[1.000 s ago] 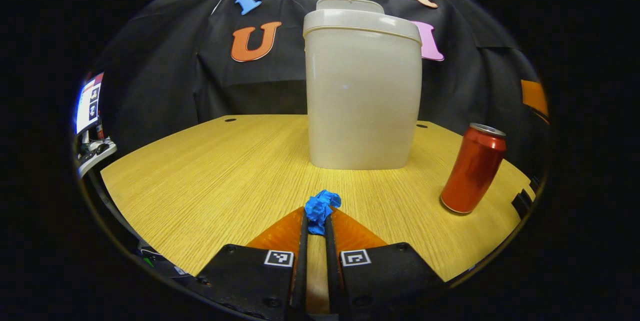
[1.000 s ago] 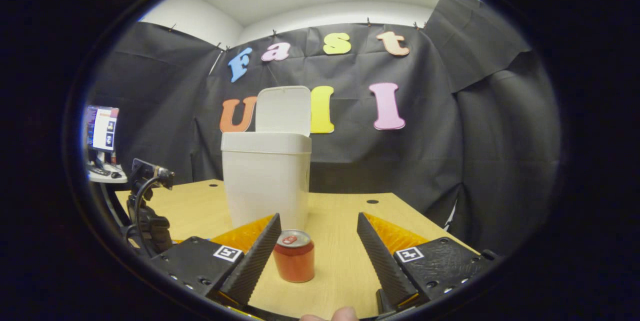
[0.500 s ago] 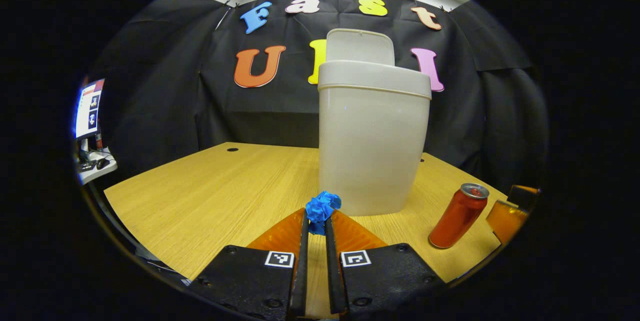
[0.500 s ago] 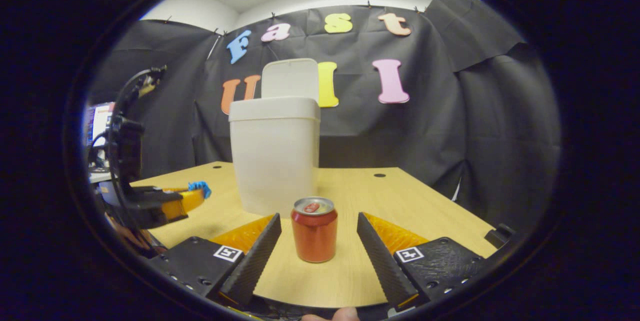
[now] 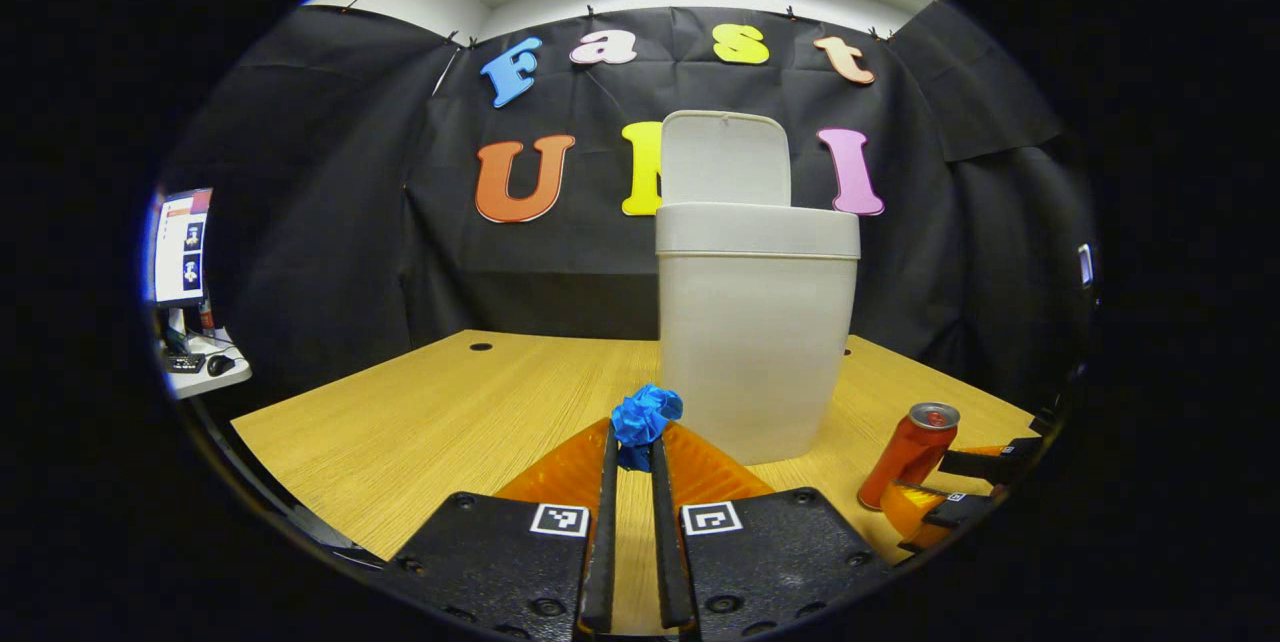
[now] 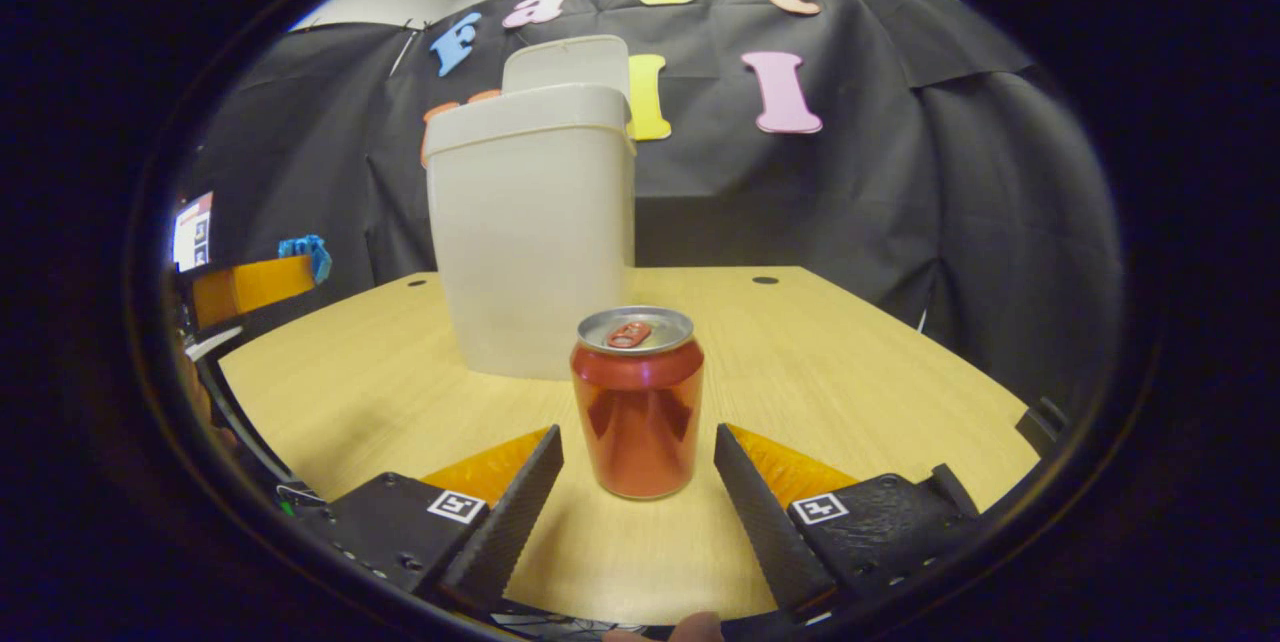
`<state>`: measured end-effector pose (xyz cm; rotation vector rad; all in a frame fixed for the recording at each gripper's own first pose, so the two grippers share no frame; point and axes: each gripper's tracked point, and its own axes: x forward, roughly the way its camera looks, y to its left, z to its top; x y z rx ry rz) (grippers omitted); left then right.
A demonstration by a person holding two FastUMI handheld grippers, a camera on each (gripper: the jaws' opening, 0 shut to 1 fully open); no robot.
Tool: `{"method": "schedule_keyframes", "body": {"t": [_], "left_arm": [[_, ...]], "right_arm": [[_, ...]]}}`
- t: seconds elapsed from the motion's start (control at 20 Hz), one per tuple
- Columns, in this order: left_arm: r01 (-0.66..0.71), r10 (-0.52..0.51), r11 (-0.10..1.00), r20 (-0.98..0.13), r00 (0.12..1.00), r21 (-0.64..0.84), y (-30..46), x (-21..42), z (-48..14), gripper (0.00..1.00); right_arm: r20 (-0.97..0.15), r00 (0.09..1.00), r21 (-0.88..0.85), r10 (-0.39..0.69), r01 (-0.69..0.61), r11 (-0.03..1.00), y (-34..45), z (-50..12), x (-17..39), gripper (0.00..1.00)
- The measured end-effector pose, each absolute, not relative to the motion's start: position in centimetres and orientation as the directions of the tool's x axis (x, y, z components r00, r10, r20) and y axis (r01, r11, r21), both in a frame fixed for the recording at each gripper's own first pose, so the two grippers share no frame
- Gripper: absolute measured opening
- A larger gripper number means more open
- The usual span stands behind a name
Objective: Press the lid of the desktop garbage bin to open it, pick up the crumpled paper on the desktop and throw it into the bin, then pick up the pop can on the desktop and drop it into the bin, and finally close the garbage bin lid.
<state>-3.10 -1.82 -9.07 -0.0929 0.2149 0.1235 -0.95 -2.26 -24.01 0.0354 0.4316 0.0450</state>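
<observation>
Left gripper (image 5: 630, 442): fingers clamped on crumpled paper (image 5: 645, 416). Right gripper (image 6: 638, 452): fingers spread wide, flanking upright pop can (image 6: 637, 400). Bin (image 5: 757, 342): lid raised.

- Right gripper (image 6: 638, 457): fingers spread wide apart, low over the wooden table (image 6: 850, 382).
- Pop can (image 6: 637, 402): upright on the table, just ahead of the fingertips and centred on the gap between them; touching neither finger.
- Garbage bin (image 6: 535, 232): beyond the can, slightly left; lid (image 6: 565, 62) raised.
- Left gripper (image 6: 255, 284): far left, raised above the table, with blue crumpled paper (image 6: 305, 250) at its tip.
</observation>
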Motion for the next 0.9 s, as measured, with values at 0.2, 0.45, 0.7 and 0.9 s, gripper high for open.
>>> {"method": "schedule_keyframes", "body": {"t": [0.2, 0.45, 0.7, 0.9], "left_arm": [[-0.120, 0.101, 0.990, -0.214, 0.972, -0.080, -2.1, -3.3, -8.8, 0.20], [-0.114, 0.094, 0.990, -0.213, 0.973, -0.085, -2.4, -3.2, -8.8, 0.20], [-0.126, 0.108, 0.989, -0.203, 0.973, -0.078, -2.4, -3.1, -8.0, 0.20], [-0.126, 0.111, 0.989, -0.182, 0.977, -0.074, -2.6, -1.7, -5.5, 0.20]], "right_arm": [[-0.460, 0.887, 0.062, 0.048, -0.022, 0.998, -1.9, -25.3, 0.2, 0.95], [-0.490, 0.871, 0.075, 0.050, -0.015, 0.997, -1.4, -25.8, 1.6, 0.95], [-0.522, 0.851, 0.084, 0.057, -0.016, 0.996, -1.7, -25.8, 1.7, 0.90], [-0.507, 0.858, 0.125, 0.089, -0.029, 0.992, -1.8, -24.6, 1.8, 0.82]]}}
